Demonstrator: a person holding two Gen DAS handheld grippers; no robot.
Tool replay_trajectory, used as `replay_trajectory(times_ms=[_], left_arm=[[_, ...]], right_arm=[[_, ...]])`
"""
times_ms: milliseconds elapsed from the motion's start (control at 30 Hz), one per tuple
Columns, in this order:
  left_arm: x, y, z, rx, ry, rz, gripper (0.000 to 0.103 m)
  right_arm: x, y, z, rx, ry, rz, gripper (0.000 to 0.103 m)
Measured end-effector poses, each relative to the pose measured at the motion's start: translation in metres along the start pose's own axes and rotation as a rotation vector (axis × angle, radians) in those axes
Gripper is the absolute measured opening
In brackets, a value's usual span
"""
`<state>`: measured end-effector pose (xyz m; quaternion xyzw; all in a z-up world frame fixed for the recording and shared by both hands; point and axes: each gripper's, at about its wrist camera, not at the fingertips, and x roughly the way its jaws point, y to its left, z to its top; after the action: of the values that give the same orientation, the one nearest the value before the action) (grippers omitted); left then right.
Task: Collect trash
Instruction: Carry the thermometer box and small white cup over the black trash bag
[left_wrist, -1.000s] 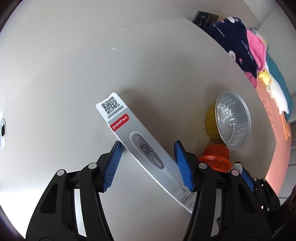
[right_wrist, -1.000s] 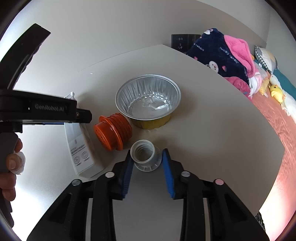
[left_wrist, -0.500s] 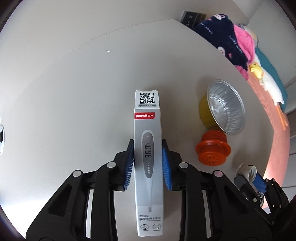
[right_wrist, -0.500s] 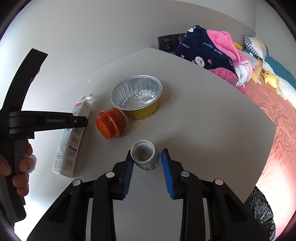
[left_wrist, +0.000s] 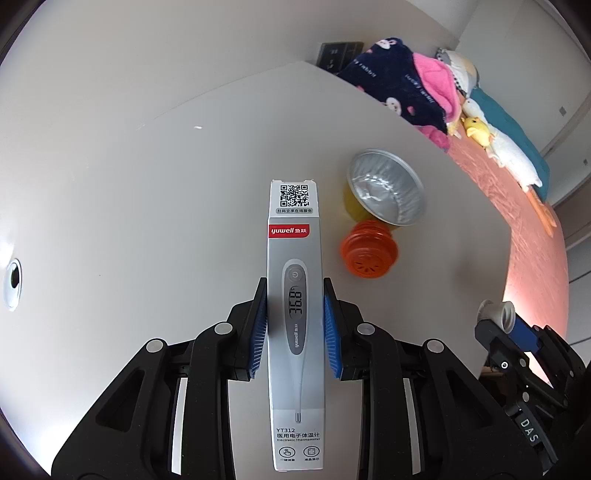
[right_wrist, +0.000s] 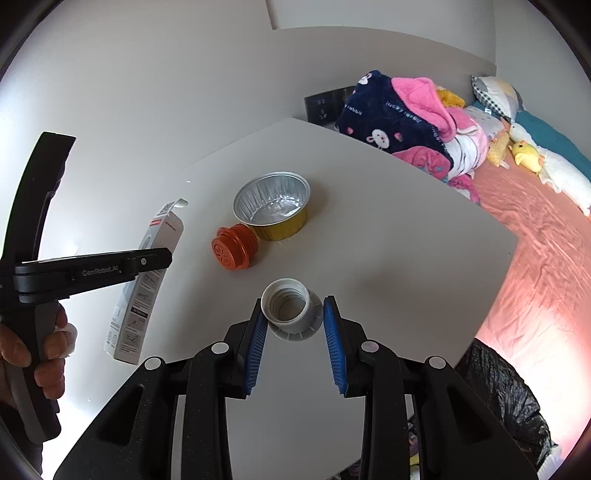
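Note:
My left gripper (left_wrist: 294, 295) is shut on a long grey thermometer box (left_wrist: 294, 258) and holds it lifted above the white table (left_wrist: 147, 203); the box also shows in the right wrist view (right_wrist: 147, 273). My right gripper (right_wrist: 293, 314) is shut on a white threaded cap (right_wrist: 288, 308), held above the table; the cap also shows in the left wrist view (left_wrist: 498, 314). An orange ribbed lid (right_wrist: 234, 253) and a foil cup (right_wrist: 273, 203) with a yellow outside sit on the table.
A black trash bag (right_wrist: 498, 398) hangs open below the table's right edge. A bed with a pink sheet (right_wrist: 535, 240) and a pile of clothes (right_wrist: 399, 118) lies beyond the table. A round hole (left_wrist: 14, 282) is in the table at far left.
The left gripper closed on the thermometer box and lifted it off the table. The right gripper rose and pulled back with the white cap, bringing the trash bag into view.

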<state>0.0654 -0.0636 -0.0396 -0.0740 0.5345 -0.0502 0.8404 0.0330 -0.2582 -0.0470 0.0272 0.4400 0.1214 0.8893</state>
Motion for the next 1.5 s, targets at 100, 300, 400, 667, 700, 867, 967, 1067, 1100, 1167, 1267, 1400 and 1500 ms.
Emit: replay_trajectory(times_ms=[100,300,400,667,700,867,967,1067,1100,1167,1267,1400,1500], left_arm=[[-0.008,-0.009,-0.002,0.017,-0.004,-0.016,0.027],[-0.022,-0.032,-0.004,0.072,-0.022,-0.048,0.027],[-0.025,-0.045,-0.004,0.098,-0.023,-0.062,0.027],[-0.029,-0.085,-0.005,0.17,-0.023,-0.107,0.027],[-0.03,-0.091,-0.006,0.181,-0.022,-0.113,0.027],[-0.033,-0.117,-0.01,0.241,-0.016,-0.14,0.027],[-0.032,-0.13,-0.013,0.268,-0.011,-0.154,0.027],[-0.031,-0.145,-0.015,0.298,-0.005,-0.17,0.027],[-0.032,-0.149,-0.016,0.307,-0.004,-0.175,0.027],[-0.032,-0.158,-0.019,0.324,-0.003,-0.185,0.027],[-0.032,-0.171,-0.021,0.352,0.001,-0.199,0.027],[-0.031,-0.187,-0.026,0.391,0.009,-0.218,0.027],[-0.031,-0.2,-0.03,0.42,0.015,-0.23,0.027]], right_arm=[[-0.01,-0.005,-0.004,0.012,-0.012,-0.008,0.033],[-0.033,-0.016,-0.013,0.035,-0.036,-0.031,0.033],[-0.046,-0.023,-0.017,0.051,-0.05,-0.043,0.033],[-0.074,-0.041,-0.029,0.088,-0.082,-0.08,0.033],[-0.077,-0.043,-0.03,0.092,-0.085,-0.083,0.033],[-0.094,-0.058,-0.038,0.125,-0.108,-0.111,0.033],[-0.104,-0.067,-0.044,0.145,-0.12,-0.13,0.033],[-0.111,-0.075,-0.049,0.162,-0.127,-0.146,0.033],[-0.114,-0.078,-0.051,0.168,-0.13,-0.153,0.033],[-0.12,-0.084,-0.056,0.18,-0.134,-0.168,0.033],[-0.127,-0.091,-0.061,0.195,-0.141,-0.183,0.033],[-0.137,-0.101,-0.067,0.217,-0.151,-0.208,0.033],[-0.145,-0.108,-0.073,0.234,-0.159,-0.225,0.033]])
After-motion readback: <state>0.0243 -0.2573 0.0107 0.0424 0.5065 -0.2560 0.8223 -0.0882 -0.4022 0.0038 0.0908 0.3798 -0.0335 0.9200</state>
